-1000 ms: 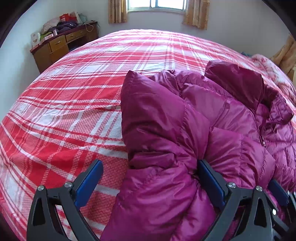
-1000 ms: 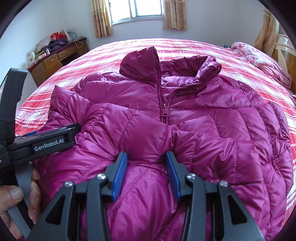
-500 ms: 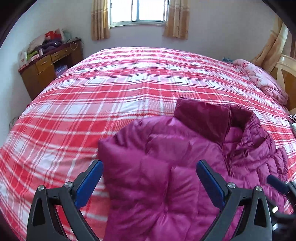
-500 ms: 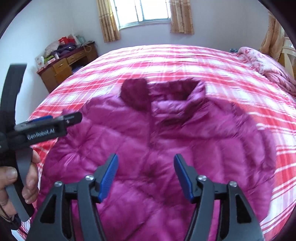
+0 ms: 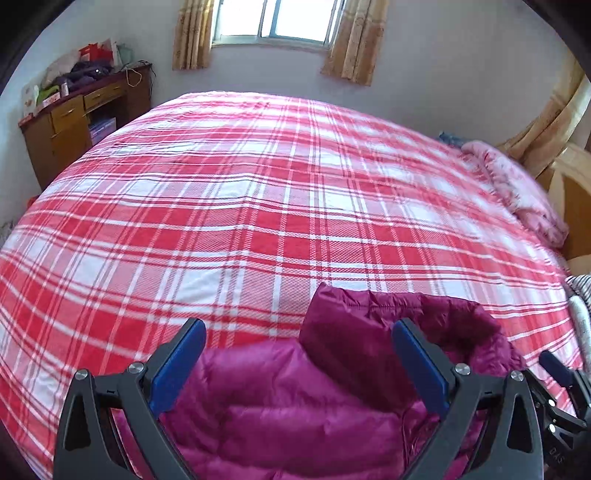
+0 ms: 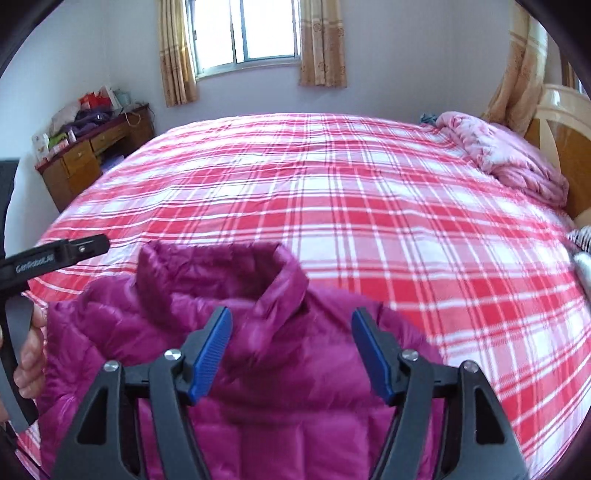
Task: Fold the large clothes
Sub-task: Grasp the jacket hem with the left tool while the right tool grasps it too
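A wide bed fills both views, spread with a red, pink and white plaid cover, flat and smooth across nearly all of its top. Behind it, a pale wall with a bright window flanked by short tan curtains. Off in the left corner stands a wooden desk with drawers, its top piled with bags, clothes and boxes. Over on the right, a rumpled pink quilt is bunched at the bed's edge against a wooden headboard. A striped fabric peeks in at the far right edge; too little of it shows to name.

Now the jacket: a magenta puffer, quilted and shiny, lying on the near edge of the bed, collar end pointing away toward the window. The stand-up collar is open and upright, darker lining showing inside. The body looks bunched and partly doubled over, though motion blur softens the folds.

The right gripper hangs above the jacket just below the collar, jaws opening, blue pads clear of the fabric, nothing grasped. The left gripper sits over the jacket's left shoulder, spread wide and released, holding nothing. From the right view, a hand is seen wrapped around the left gripper's handle at the left edge.
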Tool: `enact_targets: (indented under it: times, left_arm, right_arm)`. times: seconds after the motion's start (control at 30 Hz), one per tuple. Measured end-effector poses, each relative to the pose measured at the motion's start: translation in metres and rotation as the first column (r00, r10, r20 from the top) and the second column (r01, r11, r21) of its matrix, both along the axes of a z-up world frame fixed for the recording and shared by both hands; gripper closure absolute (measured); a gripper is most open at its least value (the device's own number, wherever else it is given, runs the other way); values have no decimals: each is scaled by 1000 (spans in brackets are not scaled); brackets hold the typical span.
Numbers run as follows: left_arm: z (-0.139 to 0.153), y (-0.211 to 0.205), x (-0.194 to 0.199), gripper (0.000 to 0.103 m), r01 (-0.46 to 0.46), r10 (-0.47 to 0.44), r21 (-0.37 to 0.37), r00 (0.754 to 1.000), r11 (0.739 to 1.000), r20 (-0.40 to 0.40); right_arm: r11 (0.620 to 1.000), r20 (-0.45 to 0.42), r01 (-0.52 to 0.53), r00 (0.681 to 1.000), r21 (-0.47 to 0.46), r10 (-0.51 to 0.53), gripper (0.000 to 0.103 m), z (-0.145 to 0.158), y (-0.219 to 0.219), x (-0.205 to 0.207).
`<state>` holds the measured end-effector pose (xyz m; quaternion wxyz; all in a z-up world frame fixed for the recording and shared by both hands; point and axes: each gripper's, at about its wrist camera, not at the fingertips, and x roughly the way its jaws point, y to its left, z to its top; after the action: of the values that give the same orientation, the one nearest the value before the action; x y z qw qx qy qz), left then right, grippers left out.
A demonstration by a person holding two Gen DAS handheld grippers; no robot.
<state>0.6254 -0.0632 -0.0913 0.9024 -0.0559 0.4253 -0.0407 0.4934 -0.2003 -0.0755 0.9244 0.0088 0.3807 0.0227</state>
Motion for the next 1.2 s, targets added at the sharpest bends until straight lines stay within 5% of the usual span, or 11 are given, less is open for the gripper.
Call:
enact_targets:
  times: [0.17, 0.43, 0.6, 0.7, 0.83, 0.87, 1.2]
  left_arm:
    - [-11, -31, 31, 2, 41, -36, 102, 998, 994, -55]
    - [-31, -35, 29, 2, 124, -115, 86, 988, 989, -98]
    - [-41, -22, 17, 6, 136, -129, 52, 985, 989, -115]
    - [-40, -15, 8, 23, 155, -150, 32, 982, 987, -113]
    - [-39, -17, -6, 78, 239, -236, 10, 964, 971, -119]
    - [-39, -18, -9, 85, 252, -249, 10, 961, 968, -120]
    - [-56, 3, -37, 95, 252, -245, 35, 959, 967, -142]
  right_arm:
    - [999, -31, -4, 1000, -49, 3, 30, -3, 0, 30]
    - [995, -105, -35, 994, -95, 25, 30, -22, 1, 56]
    - [995, -149, -53, 988, -86, 40, 80, -34, 0, 49]
    - [994, -125, -51, 991, -97, 38, 87, -33, -1, 38]
    - [994, -91, -58, 995, -94, 49, 89, -27, -3, 24]
    - [994, -89, -59, 995, -97, 50, 89, -27, -4, 22]
    - [996, -112, -32, 993, -89, 22, 92, -51, -27, 5]
